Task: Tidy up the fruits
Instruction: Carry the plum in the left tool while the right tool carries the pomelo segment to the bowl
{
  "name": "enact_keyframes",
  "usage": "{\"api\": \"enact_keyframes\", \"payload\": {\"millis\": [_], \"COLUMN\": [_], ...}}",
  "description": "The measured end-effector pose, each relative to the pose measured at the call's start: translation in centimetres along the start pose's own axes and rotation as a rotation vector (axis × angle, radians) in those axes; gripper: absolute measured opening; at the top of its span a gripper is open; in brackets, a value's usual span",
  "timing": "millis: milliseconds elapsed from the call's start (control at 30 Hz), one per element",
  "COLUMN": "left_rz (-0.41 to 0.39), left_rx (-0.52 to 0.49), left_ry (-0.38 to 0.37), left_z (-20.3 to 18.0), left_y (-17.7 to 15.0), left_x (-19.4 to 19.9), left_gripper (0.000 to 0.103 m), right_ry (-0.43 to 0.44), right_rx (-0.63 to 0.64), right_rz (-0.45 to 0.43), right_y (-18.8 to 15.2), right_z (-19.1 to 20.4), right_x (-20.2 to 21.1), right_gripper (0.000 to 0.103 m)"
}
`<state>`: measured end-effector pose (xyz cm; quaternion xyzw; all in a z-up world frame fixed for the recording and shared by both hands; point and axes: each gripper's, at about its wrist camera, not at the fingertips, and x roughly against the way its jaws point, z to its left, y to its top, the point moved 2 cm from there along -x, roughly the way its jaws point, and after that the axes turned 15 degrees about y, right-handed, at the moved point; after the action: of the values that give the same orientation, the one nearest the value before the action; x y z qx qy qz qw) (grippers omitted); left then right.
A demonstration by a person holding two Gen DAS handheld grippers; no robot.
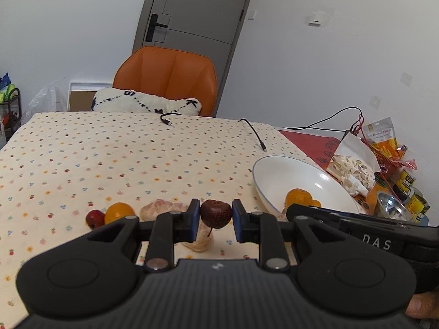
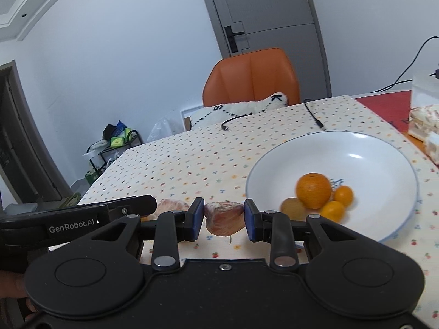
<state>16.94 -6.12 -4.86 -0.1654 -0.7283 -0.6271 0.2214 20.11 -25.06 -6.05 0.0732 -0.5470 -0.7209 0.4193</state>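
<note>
My left gripper [image 1: 216,217] is shut on a dark red small fruit [image 1: 215,213] with a stem, held just above the tablecloth. Left of it lie a pomelo segment [image 1: 162,209], a small orange [image 1: 119,212] and a red fruit [image 1: 94,218]. My right gripper [image 2: 224,218] is shut on a pinkish pomelo segment [image 2: 224,218], left of the white bowl [image 2: 370,148]. The bowl holds an orange [image 2: 313,190], two kumquats [image 2: 343,195] and a brownish fruit [image 2: 293,207]. Another pomelo segment [image 2: 171,205] lies on the table behind the left gripper.
The table has a dotted cloth [image 1: 109,159] with black cables [image 1: 255,134] at the far side. Snack bags [image 1: 354,164], cans [image 1: 417,205] and a metal cup [image 1: 389,205] crowd the right. An orange chair [image 1: 167,76] with a cushion stands behind.
</note>
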Motion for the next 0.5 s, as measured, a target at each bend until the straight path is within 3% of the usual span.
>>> {"api": "enact_keyframes", "payload": {"millis": [500], "left_rz": [-0.023], "left_rx": [-0.052], "left_ry": [-0.05], "left_z": [-3.7], "left_y": [0.7], "left_x": [-0.1], "left_gripper": [0.023], "right_ry": [-0.014], "right_rx": [-0.002], "right_rz": [-0.045], "right_y": [0.4], "right_z": [-0.9], "right_x": [3.1], "right_gripper": [0.029]}}
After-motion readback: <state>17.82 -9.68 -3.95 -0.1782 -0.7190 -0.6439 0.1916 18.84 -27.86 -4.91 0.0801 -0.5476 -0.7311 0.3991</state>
